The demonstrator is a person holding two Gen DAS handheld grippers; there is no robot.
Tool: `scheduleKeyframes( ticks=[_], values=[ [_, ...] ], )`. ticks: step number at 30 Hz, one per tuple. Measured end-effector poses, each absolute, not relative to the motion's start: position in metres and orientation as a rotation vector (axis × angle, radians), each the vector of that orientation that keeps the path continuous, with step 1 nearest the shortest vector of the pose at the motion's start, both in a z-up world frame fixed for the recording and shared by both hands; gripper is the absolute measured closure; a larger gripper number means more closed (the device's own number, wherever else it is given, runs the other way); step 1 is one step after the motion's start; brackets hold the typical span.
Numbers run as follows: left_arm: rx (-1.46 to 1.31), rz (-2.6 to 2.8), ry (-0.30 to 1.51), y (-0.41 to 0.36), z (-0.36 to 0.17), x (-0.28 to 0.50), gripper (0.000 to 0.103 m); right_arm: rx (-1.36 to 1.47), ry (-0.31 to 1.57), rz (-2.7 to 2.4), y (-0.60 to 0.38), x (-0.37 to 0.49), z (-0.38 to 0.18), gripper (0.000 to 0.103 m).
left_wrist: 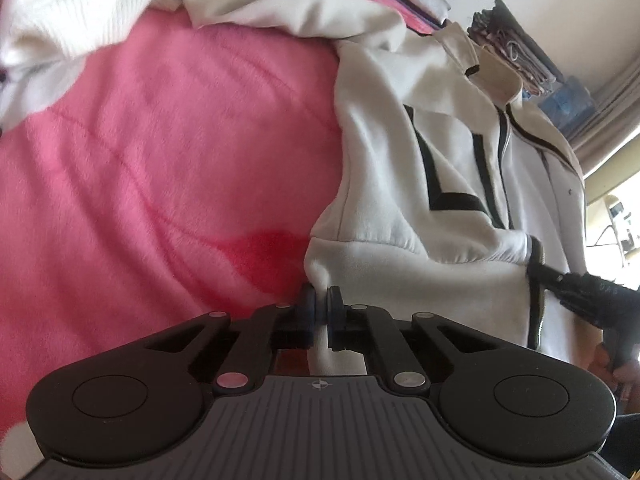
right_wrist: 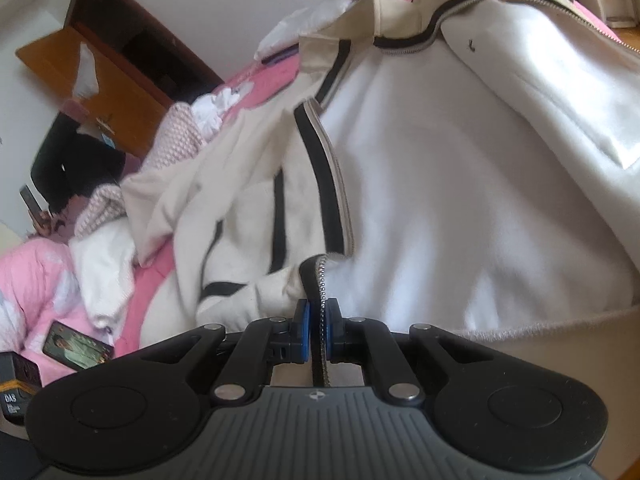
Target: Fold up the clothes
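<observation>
A cream zip-up jacket (left_wrist: 404, 136) with black stripes lies spread on a pink blanket (left_wrist: 168, 160). My left gripper (left_wrist: 321, 300) is shut on the jacket's lower corner, the white cloth pinched between its pads. In the right wrist view the jacket (right_wrist: 460, 184) lies open with its white lining up. There my right gripper (right_wrist: 316, 320) is shut on the zipper edge (right_wrist: 320, 280) at the hem. The right gripper (left_wrist: 538, 270) also shows at the right edge of the left wrist view, on the black-trimmed front edge.
Other white garments (left_wrist: 60, 20) lie bunched at the blanket's far left. A folded stack (left_wrist: 516, 52) sits beyond the jacket's collar. In the right wrist view a phone (right_wrist: 78, 346) lies on the pink bedding (right_wrist: 36, 280), near a wooden cabinet (right_wrist: 116, 64) and a person (right_wrist: 72, 168) at the far left.
</observation>
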State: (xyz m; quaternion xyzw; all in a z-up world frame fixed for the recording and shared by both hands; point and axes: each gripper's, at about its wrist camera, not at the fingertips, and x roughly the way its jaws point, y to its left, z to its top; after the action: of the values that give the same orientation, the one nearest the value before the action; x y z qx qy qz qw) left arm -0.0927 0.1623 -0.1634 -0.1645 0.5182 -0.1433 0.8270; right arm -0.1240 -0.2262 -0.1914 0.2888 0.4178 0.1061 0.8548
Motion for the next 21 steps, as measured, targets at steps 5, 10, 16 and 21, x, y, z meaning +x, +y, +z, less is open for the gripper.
scheduleKeyframes(
  ticks=[5, 10, 16, 21],
  values=[
    [-0.274, -0.311, 1.102, 0.16, -0.158, -0.096, 0.098, 0.544, 0.888, 0.225, -0.222, -0.132, -0.19, 0.095],
    [-0.277, -0.292, 1.119, 0.159, -0.166, -0.092, 0.093, 0.519, 0.923, 0.234, -0.221, -0.128, -0.195, 0.095],
    [-0.324, -0.294, 1.122, 0.164, -0.168, -0.093, 0.09, 0.613, 0.934, 0.258, -0.246, -0.118, -0.169, 0.064],
    [-0.345, -0.306, 1.118, 0.167, -0.171, -0.094, 0.088, 0.708, 0.903, 0.276, -0.266, -0.072, -0.162, 0.06]
  ],
)
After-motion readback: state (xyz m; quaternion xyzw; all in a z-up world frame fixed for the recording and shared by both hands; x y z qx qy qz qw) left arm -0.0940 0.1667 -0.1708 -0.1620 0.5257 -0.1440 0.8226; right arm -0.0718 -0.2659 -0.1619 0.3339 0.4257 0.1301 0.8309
